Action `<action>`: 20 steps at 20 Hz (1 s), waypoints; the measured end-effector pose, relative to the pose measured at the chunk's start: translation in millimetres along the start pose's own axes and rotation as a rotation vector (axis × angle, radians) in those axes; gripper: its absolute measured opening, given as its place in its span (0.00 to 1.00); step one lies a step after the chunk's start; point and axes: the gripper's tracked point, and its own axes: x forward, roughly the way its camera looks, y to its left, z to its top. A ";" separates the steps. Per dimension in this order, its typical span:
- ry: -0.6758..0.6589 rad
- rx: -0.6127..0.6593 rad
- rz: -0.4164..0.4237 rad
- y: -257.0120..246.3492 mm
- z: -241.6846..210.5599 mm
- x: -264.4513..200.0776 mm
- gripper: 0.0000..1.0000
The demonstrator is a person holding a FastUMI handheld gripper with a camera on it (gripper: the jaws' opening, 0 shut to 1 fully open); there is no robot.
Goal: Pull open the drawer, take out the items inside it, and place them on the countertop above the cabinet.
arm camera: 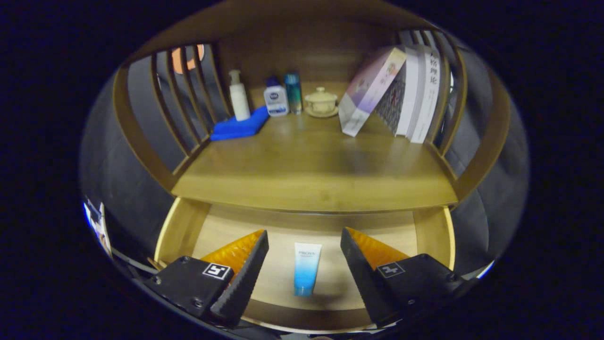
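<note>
Hovering over the open drawer point(427, 231), the gripper point(304, 245) has its 2 fingers spread wide, touching nothing. The tube point(306, 268) lies flat between them; probably light, squishy, slick, so pinch mid-body.

Blue-and-white tube point(306, 268); black tongs point(304, 264) with orange backs; blue cloth point(239, 125)

The countertop point(311, 174) hides the rear of the drawer point(188, 226). The gripper point(304, 241) fingers cover the drawer floor's front corners.
</note>
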 end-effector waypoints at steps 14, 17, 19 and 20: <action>0.395 -0.051 -0.071 -0.5 -88.6 56.2 0.87; 0.432 -0.044 -0.065 2.3 -99.5 58.5 0.85; 0.448 -0.051 -0.073 1.7 -105.6 60.9 0.75; 0.454 -0.051 -0.073 2.3 -108.3 62.6 0.68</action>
